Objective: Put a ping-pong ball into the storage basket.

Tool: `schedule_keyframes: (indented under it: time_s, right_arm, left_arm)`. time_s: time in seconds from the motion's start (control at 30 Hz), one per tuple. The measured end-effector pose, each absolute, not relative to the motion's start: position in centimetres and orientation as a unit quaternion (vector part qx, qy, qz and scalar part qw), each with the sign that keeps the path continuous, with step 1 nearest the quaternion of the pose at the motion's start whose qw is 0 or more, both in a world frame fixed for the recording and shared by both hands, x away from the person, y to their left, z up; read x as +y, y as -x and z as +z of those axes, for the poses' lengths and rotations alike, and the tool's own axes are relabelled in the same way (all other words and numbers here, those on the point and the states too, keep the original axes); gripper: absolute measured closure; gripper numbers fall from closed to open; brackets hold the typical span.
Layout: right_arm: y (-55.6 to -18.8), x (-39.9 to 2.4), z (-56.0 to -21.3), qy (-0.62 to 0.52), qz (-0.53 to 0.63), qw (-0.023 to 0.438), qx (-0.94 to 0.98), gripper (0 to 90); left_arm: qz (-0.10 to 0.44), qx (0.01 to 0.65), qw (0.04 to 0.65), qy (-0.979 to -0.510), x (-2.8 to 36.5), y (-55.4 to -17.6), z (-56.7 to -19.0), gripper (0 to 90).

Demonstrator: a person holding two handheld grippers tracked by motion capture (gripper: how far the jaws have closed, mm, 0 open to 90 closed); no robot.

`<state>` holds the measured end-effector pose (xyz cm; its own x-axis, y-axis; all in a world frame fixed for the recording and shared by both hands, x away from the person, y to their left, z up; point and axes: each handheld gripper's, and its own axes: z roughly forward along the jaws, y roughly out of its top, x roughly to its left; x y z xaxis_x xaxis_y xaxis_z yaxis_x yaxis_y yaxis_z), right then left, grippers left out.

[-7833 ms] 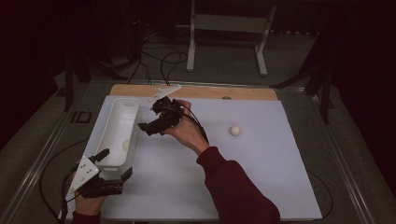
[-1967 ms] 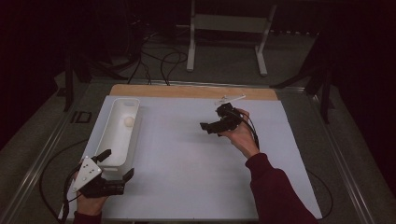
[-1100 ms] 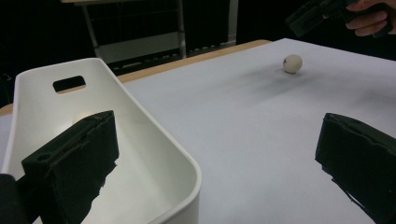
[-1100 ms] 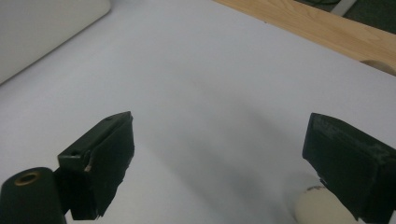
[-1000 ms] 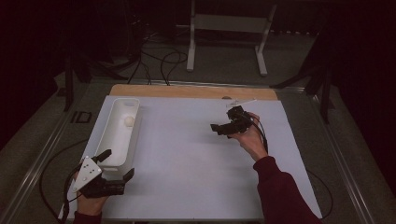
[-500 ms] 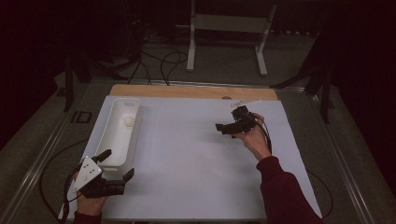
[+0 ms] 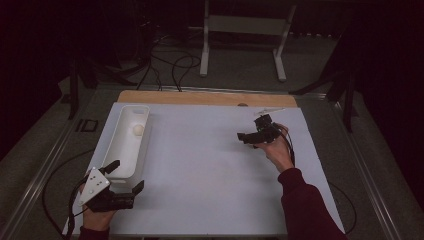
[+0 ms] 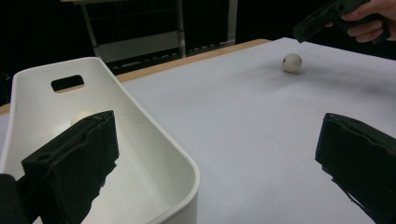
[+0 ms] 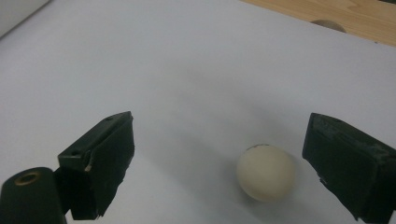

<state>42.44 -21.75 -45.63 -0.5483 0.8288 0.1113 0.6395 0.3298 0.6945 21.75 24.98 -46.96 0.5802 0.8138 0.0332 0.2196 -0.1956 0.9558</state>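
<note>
One small white ball (image 9: 265, 171) lies on the table sheet (image 9: 187, 70) between the spread jaws of the right gripper (image 9: 224, 163), nearer one jaw. Likely light, smooth, prone to rolling (hollow, perhaps); pinch across its widest middle, gently.

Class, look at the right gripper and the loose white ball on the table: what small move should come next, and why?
Probably shift the right gripper slightly toward the ball and close. Its jaws stand wide open with the ball resting on the table between them, nearer one jaw and not yet touched. A ball already lies in the white bin.
</note>
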Motion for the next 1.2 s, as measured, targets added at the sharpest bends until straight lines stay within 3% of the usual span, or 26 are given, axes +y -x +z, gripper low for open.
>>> schedule_keyframes:
  time_s: [1.2]
  right_arm:
    - [-43.6,-21.8,-47.4,-0.481,0.318,0.136,0.806,12.4]
  left_arm:
    - [0.285,0.360,0.522,-0.719,25.0,-21.7,-46.9,0.0]
